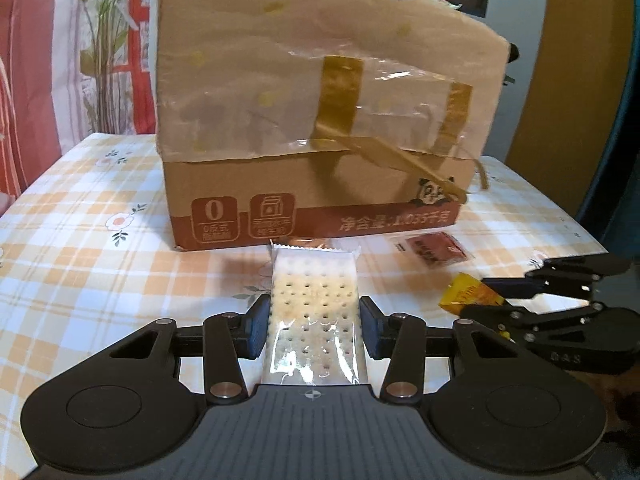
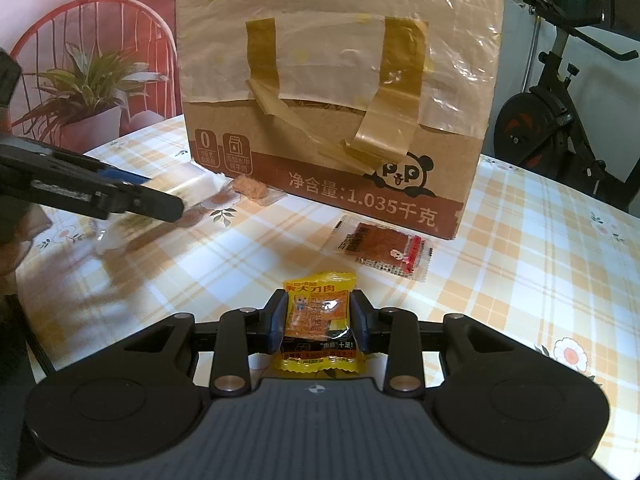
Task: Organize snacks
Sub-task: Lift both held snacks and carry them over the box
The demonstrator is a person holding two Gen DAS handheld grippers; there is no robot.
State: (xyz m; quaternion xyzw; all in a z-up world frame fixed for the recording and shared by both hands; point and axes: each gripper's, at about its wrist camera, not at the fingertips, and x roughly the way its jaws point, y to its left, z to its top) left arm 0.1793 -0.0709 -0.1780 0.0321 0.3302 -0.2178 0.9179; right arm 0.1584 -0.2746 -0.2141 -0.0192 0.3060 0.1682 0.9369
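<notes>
A clear packet of pale crackers [image 1: 312,280] sits lengthwise between the pads of my left gripper [image 1: 315,314], which is shut on its two long edges. Seen from the right wrist, the left gripper [image 2: 160,196] reaches in from the left, blurred. My right gripper [image 2: 318,314] is shut on a small yellow snack packet [image 2: 316,286]; it also shows at the right of the left wrist view as the right gripper [image 1: 480,298] with the yellow packet [image 1: 466,294]. A taped cardboard box [image 1: 320,120] [image 2: 340,80] stands just behind both.
A red snack packet [image 2: 384,250] [image 1: 434,250] lies on the checked tablecloth [image 2: 540,260] before the box. A small clear packet with an orange piece [image 2: 252,190] lies at the box's left corner. A potted plant [image 2: 88,92] and an exercise bike [image 2: 560,120] stand beyond the table.
</notes>
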